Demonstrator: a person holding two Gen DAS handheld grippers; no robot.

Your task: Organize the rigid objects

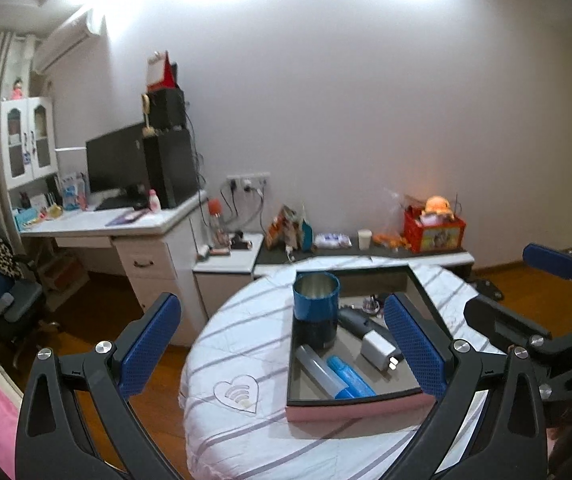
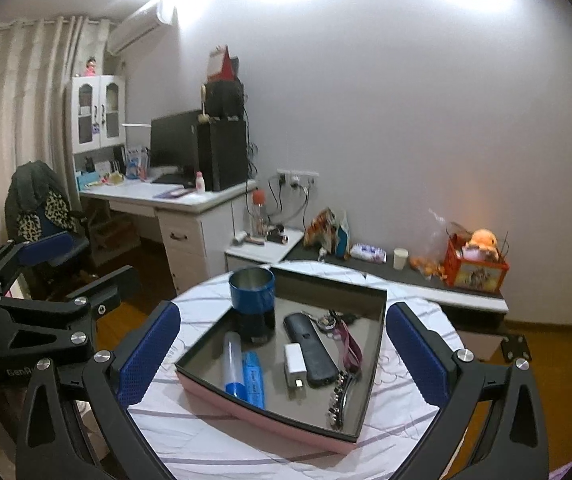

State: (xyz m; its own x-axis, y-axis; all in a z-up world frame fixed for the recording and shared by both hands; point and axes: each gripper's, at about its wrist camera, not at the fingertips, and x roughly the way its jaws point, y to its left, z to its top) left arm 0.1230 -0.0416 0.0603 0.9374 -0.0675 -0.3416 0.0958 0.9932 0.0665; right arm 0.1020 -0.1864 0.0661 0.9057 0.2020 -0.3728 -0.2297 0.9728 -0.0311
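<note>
A pink tray (image 2: 246,408) with a dark mirrored floor sits on a round table with a striped cloth (image 2: 190,440); it also shows in the left wrist view (image 1: 350,410). In it stand a blue tin cup (image 2: 252,290), a clear tube (image 2: 233,360), a blue marker (image 2: 255,378), a white charger (image 2: 295,364), a dark remote (image 2: 311,350), a keyring with a strap (image 2: 346,340) and a studded hair clip (image 2: 339,396). My right gripper (image 2: 284,354) is open and empty above the tray. My left gripper (image 1: 282,346) is open and empty over the tray's left side.
A white desk (image 2: 174,200) with a monitor and a chair (image 2: 42,216) stand at the left. A low shelf (image 2: 406,276) along the wall holds snacks, a cup and a red box. The other gripper shows at each view's edge (image 1: 546,320).
</note>
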